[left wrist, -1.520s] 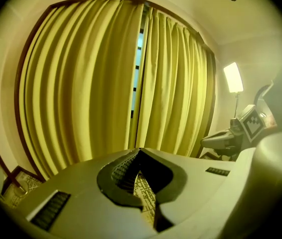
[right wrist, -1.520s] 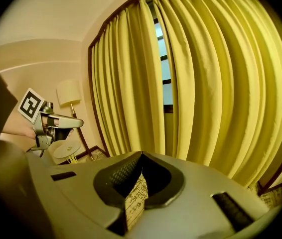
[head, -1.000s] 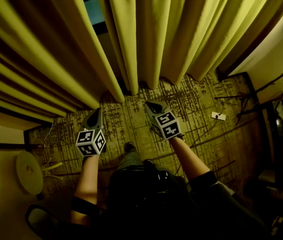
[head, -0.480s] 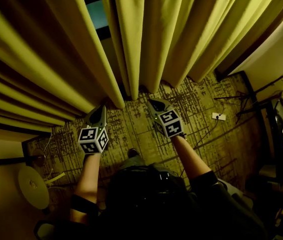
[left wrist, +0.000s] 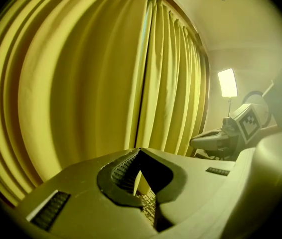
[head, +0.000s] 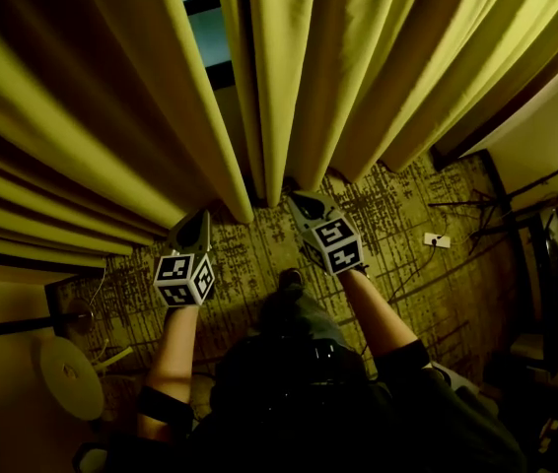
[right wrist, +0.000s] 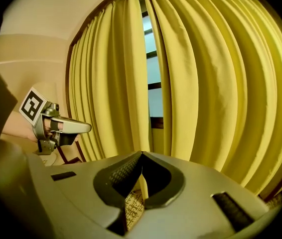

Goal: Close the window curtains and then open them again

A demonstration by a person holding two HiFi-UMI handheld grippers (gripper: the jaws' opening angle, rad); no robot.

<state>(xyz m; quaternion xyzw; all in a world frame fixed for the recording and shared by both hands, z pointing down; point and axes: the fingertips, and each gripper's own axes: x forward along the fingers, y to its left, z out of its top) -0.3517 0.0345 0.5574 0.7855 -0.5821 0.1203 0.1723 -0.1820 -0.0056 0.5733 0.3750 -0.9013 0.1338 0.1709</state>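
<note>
Two yellow-green curtains of heavy, plain cloth, hanging in deep vertical folds down to about the patterned floor (head: 259, 254); whether the hems touch it cannot be told. Left curtain (head: 92, 116) spread broad, with folds fanning away to the left. Right curtain (head: 358, 77) gathered in closer pleats, reaching toward the right wall. Not fully drawn together: a narrow gap between the inner edges, widest higher up and nearly shut at the bottom. In that gap a strip of window (head: 205, 18), pale blue glass crossed by dark frame bars.
</note>
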